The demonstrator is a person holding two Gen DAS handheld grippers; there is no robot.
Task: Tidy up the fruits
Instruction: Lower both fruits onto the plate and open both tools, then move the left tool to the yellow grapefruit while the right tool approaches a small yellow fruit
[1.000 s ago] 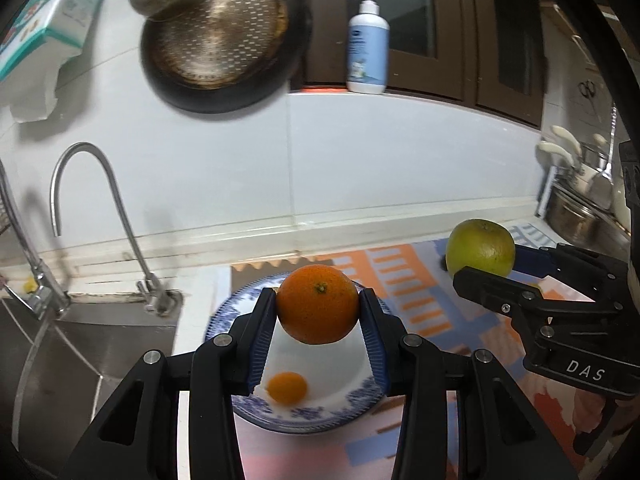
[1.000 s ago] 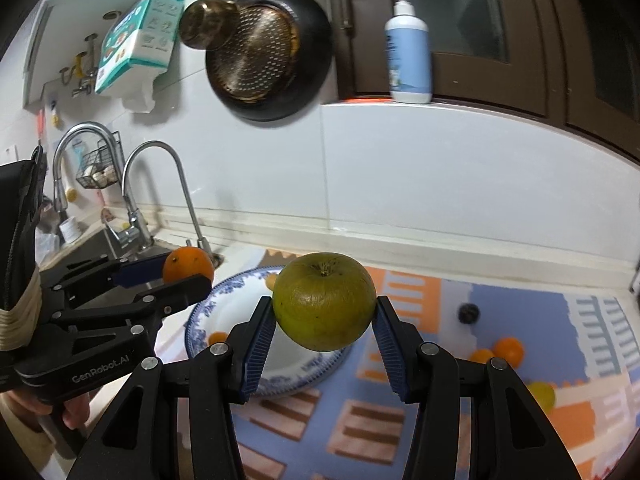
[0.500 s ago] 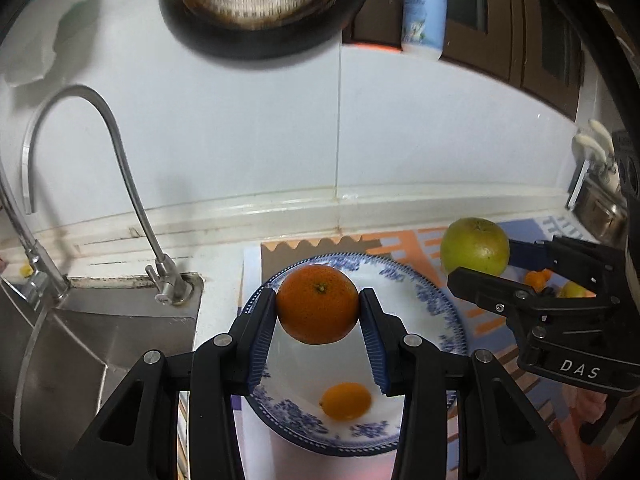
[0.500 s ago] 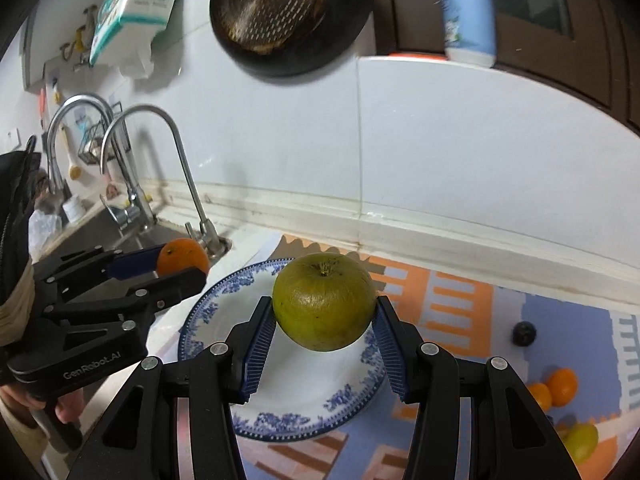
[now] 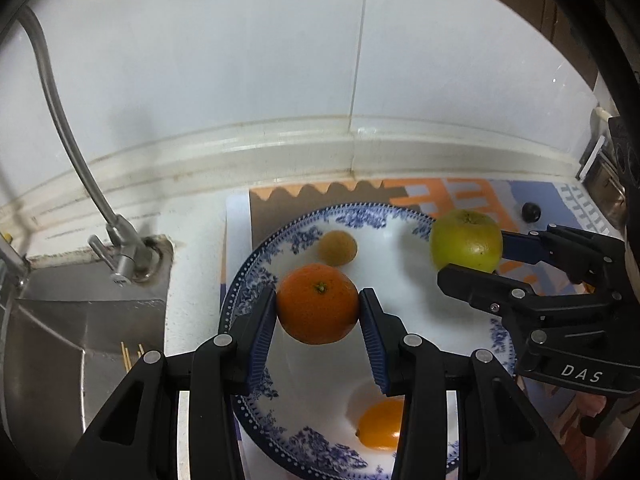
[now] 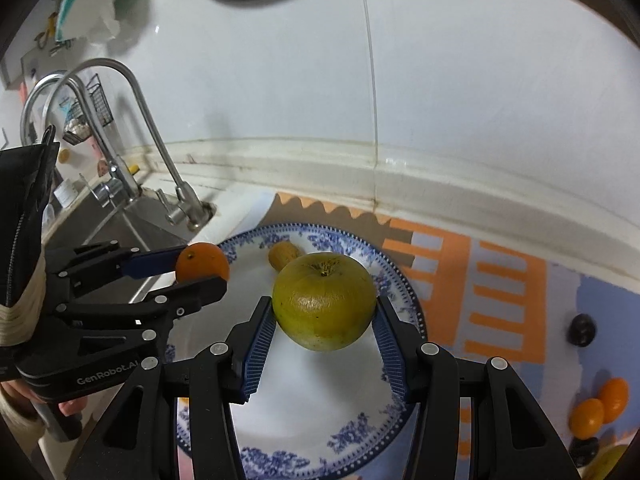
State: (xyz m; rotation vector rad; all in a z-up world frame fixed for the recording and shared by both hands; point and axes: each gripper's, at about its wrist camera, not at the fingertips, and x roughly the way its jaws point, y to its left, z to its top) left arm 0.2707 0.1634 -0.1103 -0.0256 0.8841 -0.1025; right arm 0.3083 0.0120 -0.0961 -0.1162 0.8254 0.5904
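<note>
While both grippers hang over the blue-and-white plate (image 5: 256, 276), I log this: my left gripper (image 5: 318, 306) is clamped on the orange (image 5: 317, 303), blue pads pressed to either side of it, stem end up. The orange sits above the left half of the plate, clear of its surface. My right gripper (image 6: 325, 312) is clamped on the green fruit (image 6: 324, 300), pads tight on both flanks, stalk end up, held above the middle of the plate in the right wrist view. From the left wrist view that green fruit is over the plate's right rim, right gripper body marked DAS beside it.

On the plate itself: a small brownish-yellow fruit (image 5: 337, 248) near the far rim, and a small orange kumquat-like fruit (image 5: 380, 420) near the close rim, partly hidden behind a left finger.

Off the plate, to its right on the patterned mat (image 6: 508, 280): a small dark round fruit (image 6: 582, 330), then two small orange fruits (image 6: 598, 406) touching each other, and more at the frame edge I cannot make out.

Left of the plate: a steel faucet (image 5: 64, 136) and the sink (image 5: 80, 340). Behind the plate, a white tiled wall (image 5: 280, 60).

A hand (image 6: 24, 408) shows under the left gripper's body, left of the plate.
</note>
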